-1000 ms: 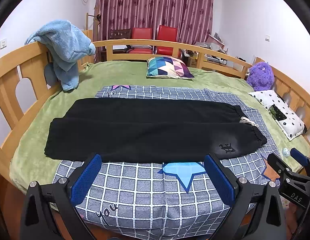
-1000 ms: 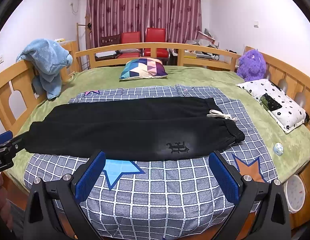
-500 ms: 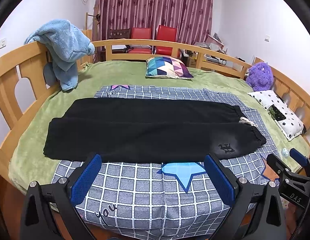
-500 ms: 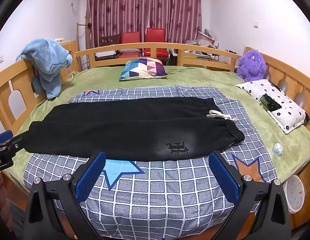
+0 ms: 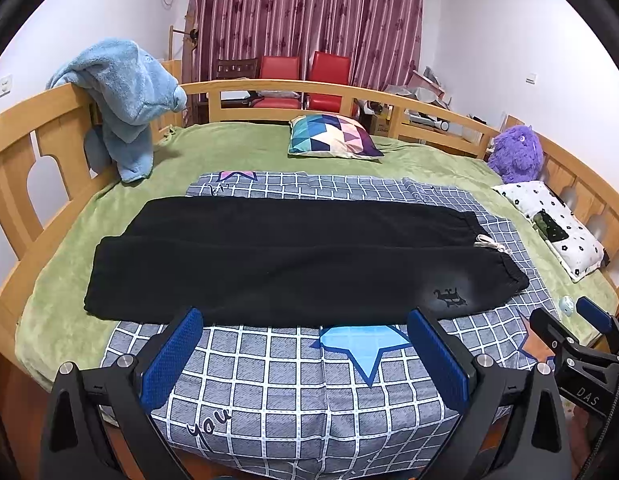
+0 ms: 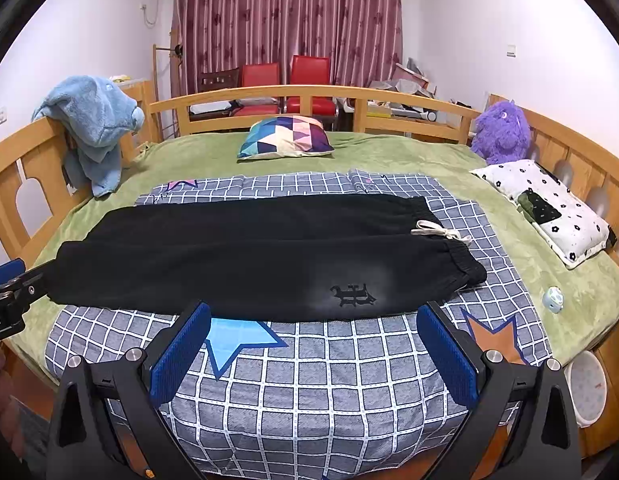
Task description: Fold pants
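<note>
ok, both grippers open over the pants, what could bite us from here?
The black pants lie on a loose checked blanket; a deep pinch could grab both. The white drawstring sticks out past the waistband and may stay exposed after a fold. Left gripper and right gripper are not yet touching the cloth.

Ahead of our left gripper [image 5: 305, 322], jaws spread wide, a bare strip of checked blanket [image 5: 293, 384] lies open up to the near edge of the black pants [image 5: 269, 264]; nothing stands between. Our right gripper [image 6: 313, 316], equally wide, faces the same clear strip. Beyond the pants we see open green cover [image 6: 389, 156] up to the patterned cushion [image 6: 285, 136]. To our right, a spotted pillow [image 6: 549, 208], a purple plush toy [image 6: 501, 132] and the wooden rail [image 6: 589, 148] hem us in; to our left, a blue robe [image 5: 125, 100] drapes the rail.
</note>
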